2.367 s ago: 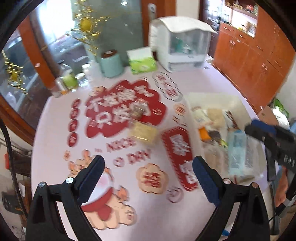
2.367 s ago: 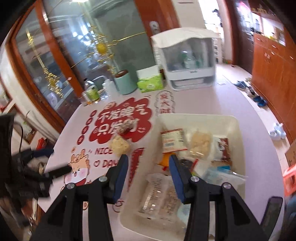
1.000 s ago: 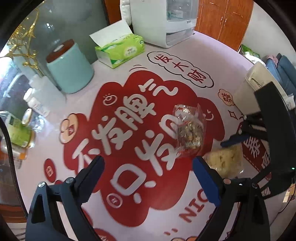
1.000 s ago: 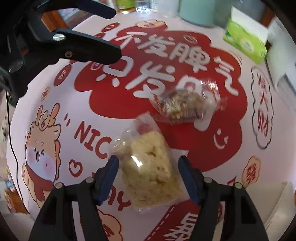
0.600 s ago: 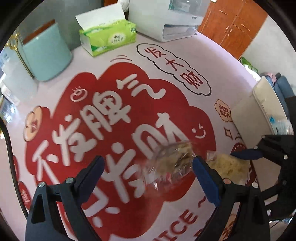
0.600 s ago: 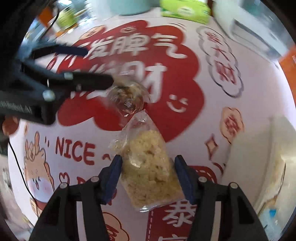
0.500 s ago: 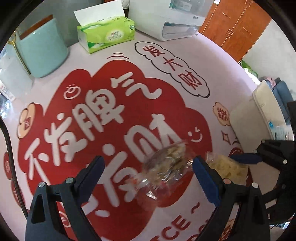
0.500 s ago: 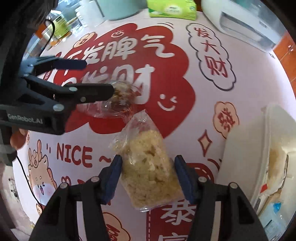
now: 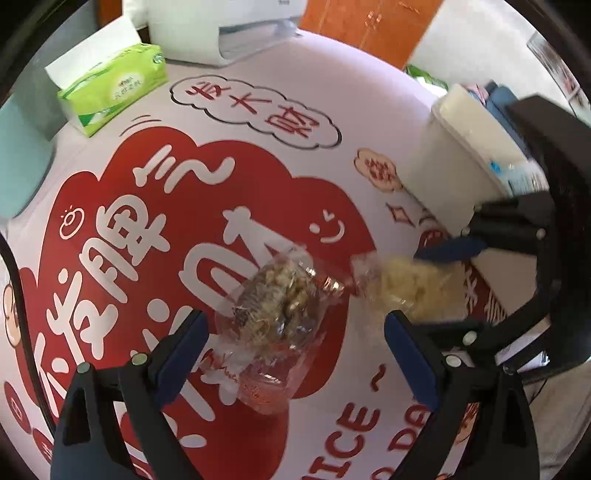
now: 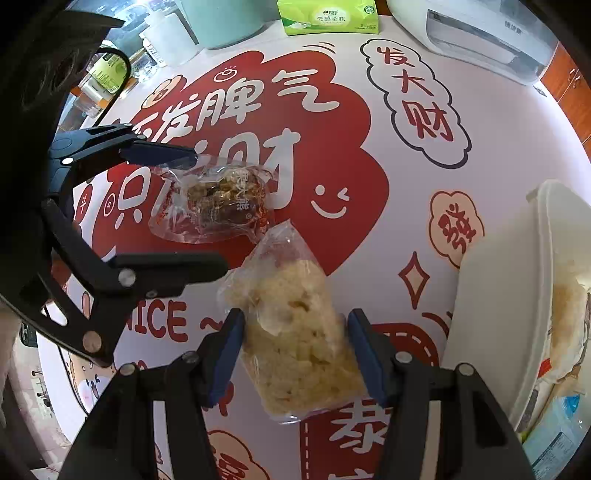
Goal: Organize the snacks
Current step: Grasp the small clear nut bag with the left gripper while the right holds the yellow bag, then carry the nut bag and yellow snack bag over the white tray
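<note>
A clear bag of brown nut snack (image 9: 280, 306) lies on the red-printed tablecloth between the fingers of my open left gripper (image 9: 295, 347); it also shows in the right wrist view (image 10: 218, 206). A clear bag of pale yellow puffed snack (image 10: 295, 343) lies between the fingers of my right gripper (image 10: 295, 350), whose jaws are open and close to its sides; it shows in the left wrist view (image 9: 410, 284) too. The white snack bin (image 10: 491, 295) stands at the right and holds several packets.
A green tissue box (image 9: 110, 88), a teal canister (image 10: 221, 18), bottles (image 10: 107, 74) and a white appliance (image 10: 480, 33) stand at the table's far side. The bin's near wall (image 9: 461, 155) is just right of both bags.
Both grippers came down from over the bin to the two bags on the cloth. My left gripper has moved in around the nut bag, my right around the yellow bag.
</note>
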